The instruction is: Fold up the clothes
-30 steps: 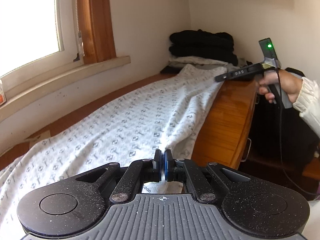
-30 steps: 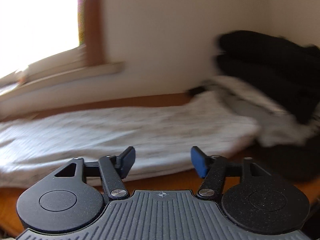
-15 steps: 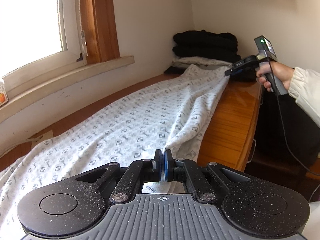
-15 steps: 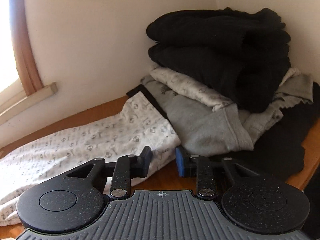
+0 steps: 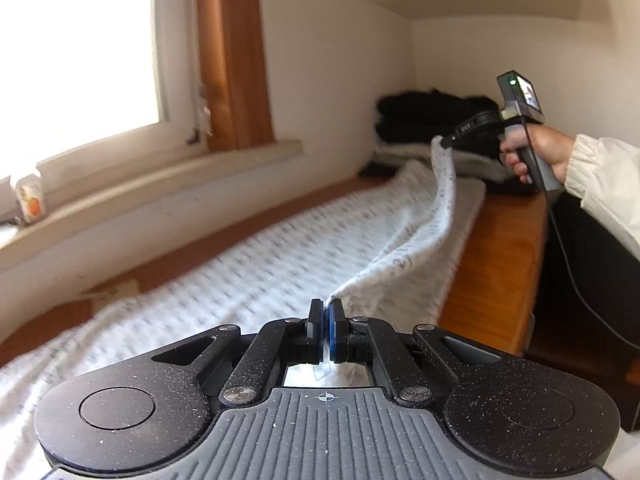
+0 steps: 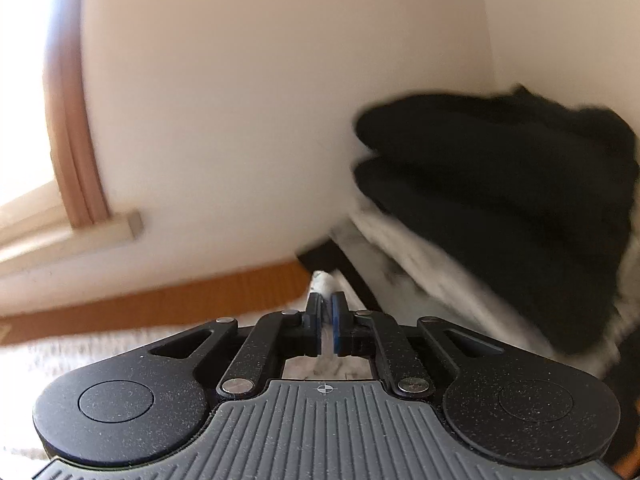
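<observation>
Two grippers, the left gripper [image 5: 325, 314] and right gripper [image 5: 445, 144], each pinch the near edge of a patterned garment [image 5: 248, 276] lying along the wooden tabletop [image 5: 496, 264], lifting it apparently for a lengthwise fold.

Glossy orange-brown wooden table [image 5: 496, 264], long white patterned garment [image 5: 248, 276] spread along it, clothes pile [image 5: 432, 128] at far end

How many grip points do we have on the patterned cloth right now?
2. The left hand-held gripper pinches the patterned cloth at its near edge; the right hand-held gripper has the far end lifted beside the clothes pile.
</observation>
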`<state>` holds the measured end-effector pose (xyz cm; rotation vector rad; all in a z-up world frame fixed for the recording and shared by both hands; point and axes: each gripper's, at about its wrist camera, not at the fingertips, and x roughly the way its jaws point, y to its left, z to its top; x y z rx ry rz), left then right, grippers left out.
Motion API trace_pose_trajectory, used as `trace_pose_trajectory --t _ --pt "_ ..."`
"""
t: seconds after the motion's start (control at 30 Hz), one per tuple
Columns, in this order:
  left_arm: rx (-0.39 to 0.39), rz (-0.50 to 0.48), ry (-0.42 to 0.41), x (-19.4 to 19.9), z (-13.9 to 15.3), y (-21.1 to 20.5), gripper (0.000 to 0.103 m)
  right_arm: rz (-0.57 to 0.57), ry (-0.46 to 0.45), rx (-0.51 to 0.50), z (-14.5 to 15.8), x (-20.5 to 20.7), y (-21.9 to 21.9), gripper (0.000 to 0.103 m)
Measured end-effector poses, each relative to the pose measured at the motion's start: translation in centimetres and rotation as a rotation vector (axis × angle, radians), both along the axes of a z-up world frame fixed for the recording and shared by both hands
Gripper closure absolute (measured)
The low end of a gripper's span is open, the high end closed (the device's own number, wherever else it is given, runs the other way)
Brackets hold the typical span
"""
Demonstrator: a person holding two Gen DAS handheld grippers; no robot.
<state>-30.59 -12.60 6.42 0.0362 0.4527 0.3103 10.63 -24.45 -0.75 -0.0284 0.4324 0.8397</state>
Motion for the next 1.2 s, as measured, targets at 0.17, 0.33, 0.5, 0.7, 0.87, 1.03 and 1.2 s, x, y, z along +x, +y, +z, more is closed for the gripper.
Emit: trace_pose_trajectory --t 0.17,0.33,0.5,0.7,0.87,1.03,1.2 --pt "0.024 0.055 -0.072 -1.4 2.8 0.9 0.101 0.043 -0.071 0.075 6.1 0.1 5.5 0.097" --pt "0.038 0.041 -0.1 -2.4 4.2 0.1 0.101 0.052 -0.145 0.17 11.2 -1.2 5.6 0.097" --pt "0.003 -0.05 -0.041 -1.5 2.4 -1.5 0.101 0.008 -0.145 0.076 8.7 -0.5 0.4 0.097" --pt "-0.011 -0.117 0.081 0.8 -0.9 -2.8 0.1 -0.037 0.043 -0.116 -0.6 2.7 -4.8 0.097" --pt "-0.033 -0.131 0.104 1.1 -1.5 -2.8 0.085 -0.052 0.026 -0.171 -2.4 2.0 -5.0 0.087" --pt "-0.047 -0.132 0.083 1.0 -1.1 -2.3 0.071 -0.094 -0.088 -0.165 -1.3 -0.1 -4.2 0.054" --pt "-0.06 -0.11 0.048 0.0 -0.3 -1.1 0.064 0.052 -0.035 -0.149 -2.2 -1.8 -2.9 0.056"
